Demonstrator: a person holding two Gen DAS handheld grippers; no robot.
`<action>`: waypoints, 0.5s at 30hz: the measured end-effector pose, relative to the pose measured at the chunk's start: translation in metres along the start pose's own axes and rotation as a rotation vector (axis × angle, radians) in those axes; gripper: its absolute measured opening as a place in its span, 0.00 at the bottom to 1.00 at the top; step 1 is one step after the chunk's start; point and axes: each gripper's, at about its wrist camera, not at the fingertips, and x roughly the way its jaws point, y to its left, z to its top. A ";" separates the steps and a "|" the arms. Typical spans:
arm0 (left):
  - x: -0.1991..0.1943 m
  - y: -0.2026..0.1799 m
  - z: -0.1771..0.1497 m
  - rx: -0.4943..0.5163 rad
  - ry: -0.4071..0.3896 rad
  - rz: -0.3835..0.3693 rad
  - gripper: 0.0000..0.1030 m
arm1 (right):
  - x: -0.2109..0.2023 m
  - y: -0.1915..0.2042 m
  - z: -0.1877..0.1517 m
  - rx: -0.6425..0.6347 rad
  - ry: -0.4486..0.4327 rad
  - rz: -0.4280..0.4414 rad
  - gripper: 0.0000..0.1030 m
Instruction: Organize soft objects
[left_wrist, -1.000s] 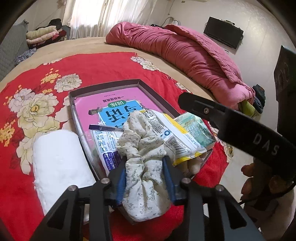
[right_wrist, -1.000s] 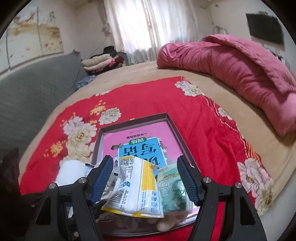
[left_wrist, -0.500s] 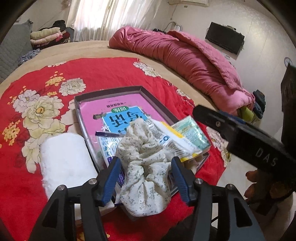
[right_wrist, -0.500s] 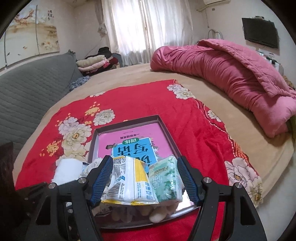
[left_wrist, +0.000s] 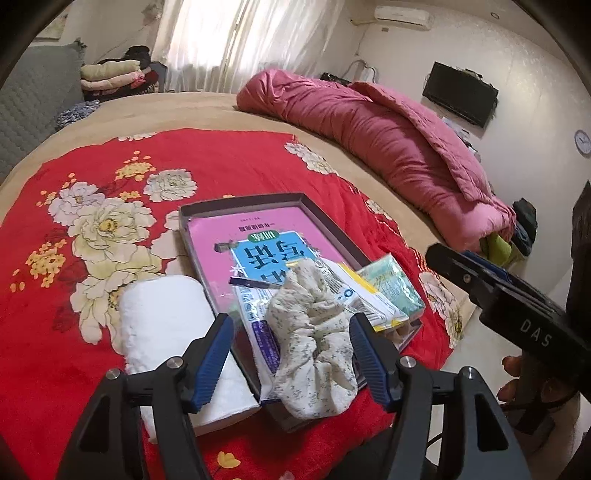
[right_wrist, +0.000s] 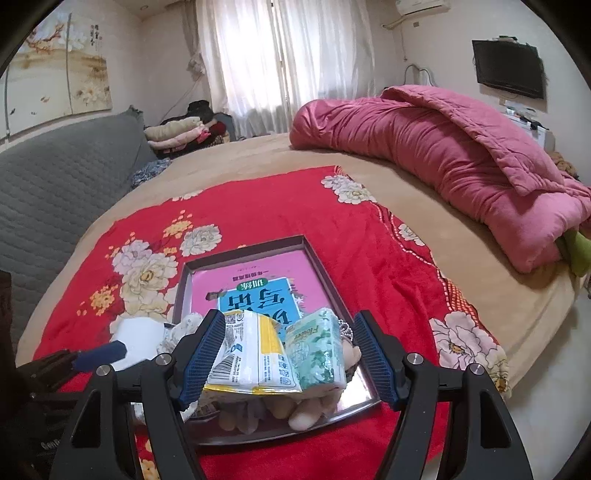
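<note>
Scrunchie (left_wrist: 314, 339) lies released on the packets in the dark tray (left_wrist: 325, 221), draped over its near rim. Left gripper (left_wrist: 291, 354) fingers have just been opening and flank it without contact. Right gripper (right_wrist: 290, 354) fingers stand spread, grasping nothing.

Black tool (left_wrist: 291, 354) (blue ribbed pads (left_wrist: 213, 354))

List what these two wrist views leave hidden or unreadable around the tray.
- Pale items under the yellow packet and green tissue pack: right wrist view, covered by both; identity unclear.
- Tray near corner: left wrist view, hidden by the floral scrunchie.
- White towel near end: left wrist view, behind the left gripper fingers.
- Packet print: too small.
</note>
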 end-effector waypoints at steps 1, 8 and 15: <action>-0.002 0.002 0.000 -0.006 -0.005 0.002 0.64 | -0.001 0.000 0.000 -0.003 0.000 -0.003 0.72; -0.018 0.009 0.003 -0.039 -0.044 0.027 0.64 | -0.012 0.005 -0.003 -0.018 -0.006 -0.008 0.72; -0.037 0.010 -0.002 -0.039 -0.050 0.081 0.64 | -0.031 0.021 -0.013 -0.046 -0.017 0.007 0.73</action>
